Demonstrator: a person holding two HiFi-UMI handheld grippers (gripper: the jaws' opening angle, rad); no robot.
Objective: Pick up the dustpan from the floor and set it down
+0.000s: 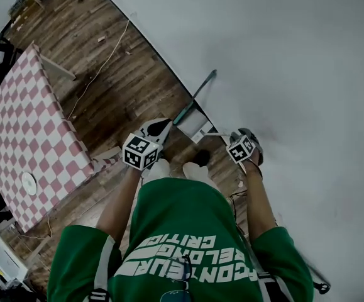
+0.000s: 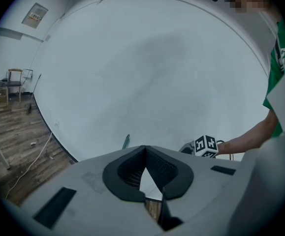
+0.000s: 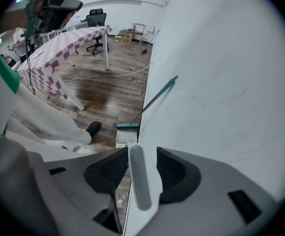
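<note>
My right gripper (image 3: 142,154) straddles the standing handle of the white plastic dustpan (image 3: 141,186), its pads slack beside it. The pan rests at the wall's foot, mid-frame. The set-down looks done, so I should lift clear next. My left gripper (image 2: 145,151) is closed and empty.

Left tongs (image 2: 144,154) closed, nearly level, right tongs (image 3: 142,157) pointing steeply down, jaws parted

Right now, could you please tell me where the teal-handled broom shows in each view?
Head view: centre, broom leaning on the white wall.
Left gripper view: only its handle tip, just below centre.
Right gripper view: broom slanting at centre.
Shared landmark: that white wall.
</note>
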